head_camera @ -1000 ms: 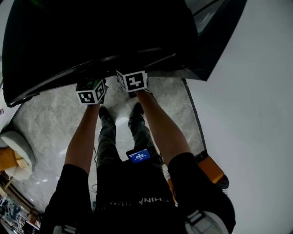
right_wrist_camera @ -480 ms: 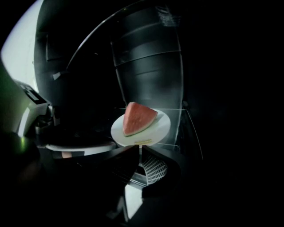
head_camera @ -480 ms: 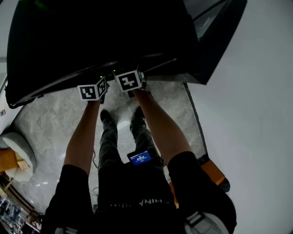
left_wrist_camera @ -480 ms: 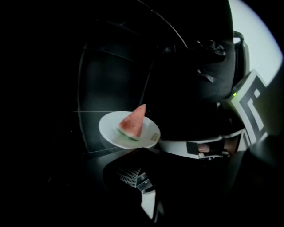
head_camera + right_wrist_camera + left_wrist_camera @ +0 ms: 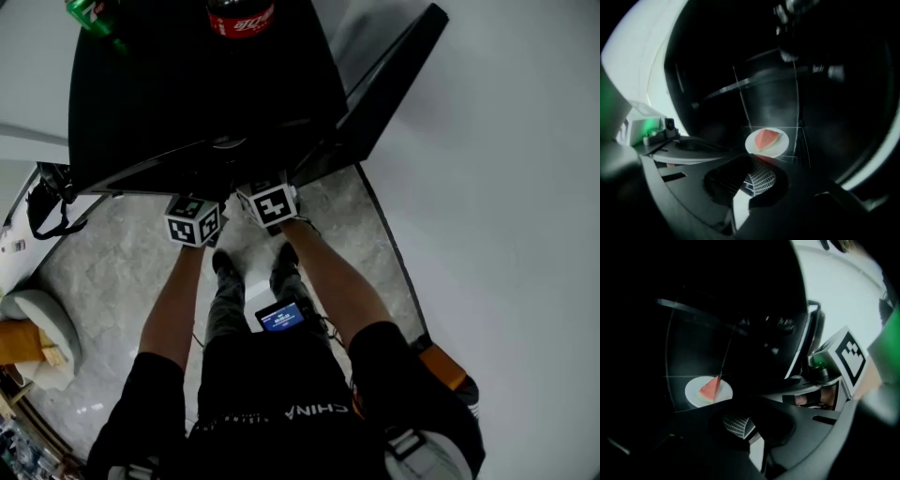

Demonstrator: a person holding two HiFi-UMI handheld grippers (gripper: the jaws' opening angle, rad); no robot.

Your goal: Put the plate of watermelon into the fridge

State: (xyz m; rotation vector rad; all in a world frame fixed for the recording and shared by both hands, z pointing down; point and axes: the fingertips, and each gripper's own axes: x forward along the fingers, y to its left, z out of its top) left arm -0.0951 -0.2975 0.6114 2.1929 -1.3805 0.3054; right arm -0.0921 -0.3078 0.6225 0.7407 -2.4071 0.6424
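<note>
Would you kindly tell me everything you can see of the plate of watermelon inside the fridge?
The plate is small, round and white, smooth like ceramic or plastic, lying flat on a clear glass shelf inside the dark fridge. One wedge of watermelon, red flesh with a pale green rind, lies on it. Only the shelf and the wedge touch it.

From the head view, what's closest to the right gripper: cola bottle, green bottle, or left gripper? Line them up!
1. Left gripper, just beside it.
2. Cola bottle, on top of the fridge.
3. Green bottle, fridge top, far left.
</note>
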